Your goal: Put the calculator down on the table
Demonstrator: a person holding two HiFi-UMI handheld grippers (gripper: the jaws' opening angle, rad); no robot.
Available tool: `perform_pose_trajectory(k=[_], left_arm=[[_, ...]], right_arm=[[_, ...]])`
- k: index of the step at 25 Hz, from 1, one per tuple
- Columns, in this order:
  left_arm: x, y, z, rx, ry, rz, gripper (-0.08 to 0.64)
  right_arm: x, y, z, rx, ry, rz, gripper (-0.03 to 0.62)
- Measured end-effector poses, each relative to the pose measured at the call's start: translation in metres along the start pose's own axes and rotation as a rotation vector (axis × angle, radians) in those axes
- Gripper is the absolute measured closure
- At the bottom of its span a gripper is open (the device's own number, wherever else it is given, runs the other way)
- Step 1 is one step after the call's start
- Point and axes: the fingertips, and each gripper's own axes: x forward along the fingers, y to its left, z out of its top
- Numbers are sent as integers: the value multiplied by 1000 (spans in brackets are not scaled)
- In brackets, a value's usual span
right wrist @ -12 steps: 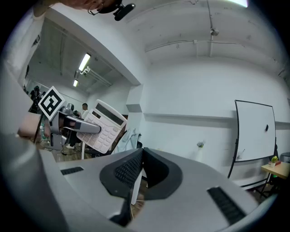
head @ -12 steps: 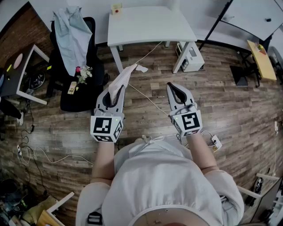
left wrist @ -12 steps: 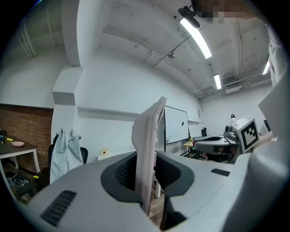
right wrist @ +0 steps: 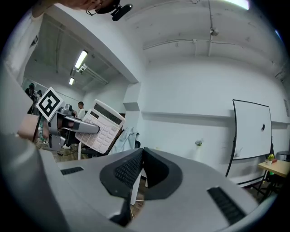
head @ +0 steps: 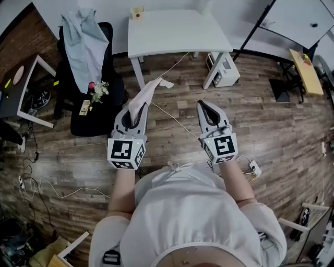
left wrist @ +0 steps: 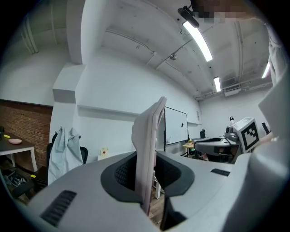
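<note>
**Item 1. Left claw**: Held level over the wooden floor. Its jaws are clamped on the calculator, with one pad on each broad face.

**Item 2. Calculator**: White and flat. It is gripped by one end in the left claw and is in the air, not on any surface. The free end rises above and forward of the jaws and leans toward the right claw. The left gripper view shows it edge-on between the pads. The right gripper view shows its key face and display window, which are turned to the right claw's side.

**Item 3. Right claw**: Held level beside the left claw and apart from it. The jaws are closed tip to tip with nothing between them.

**Item 4. White tabletop**: Stands ahead of both claws and well apart from them. A small cup-like object sits at its far left corner.

**Item 5. Black chair**: Stands to the left of the left claw and forward of it. A pale garment is draped over its back. A small flower bunch lies on the seat.

**Item 6. Thin cord**: Runs across the floor between the two claws toward the tabletop's legs.

**Item 7. Whiteboard**: Stands far ahead of the right claw and to its right, against the wall.
</note>
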Motion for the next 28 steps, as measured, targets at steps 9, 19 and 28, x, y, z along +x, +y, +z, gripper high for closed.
perform_pose_trajectory(k=[9,19,28], left_arm=[[1,44,-17,-19,30,-18,471],[67,79,-35,-38,59,36,472],[210,108,-29,-58,78,132,471]], right_arm=[[32,16,-4,-13,18,-45,587],[112,-23,-34,-15,36,28,586],[231,-132,-53,-10,36,140,586]])
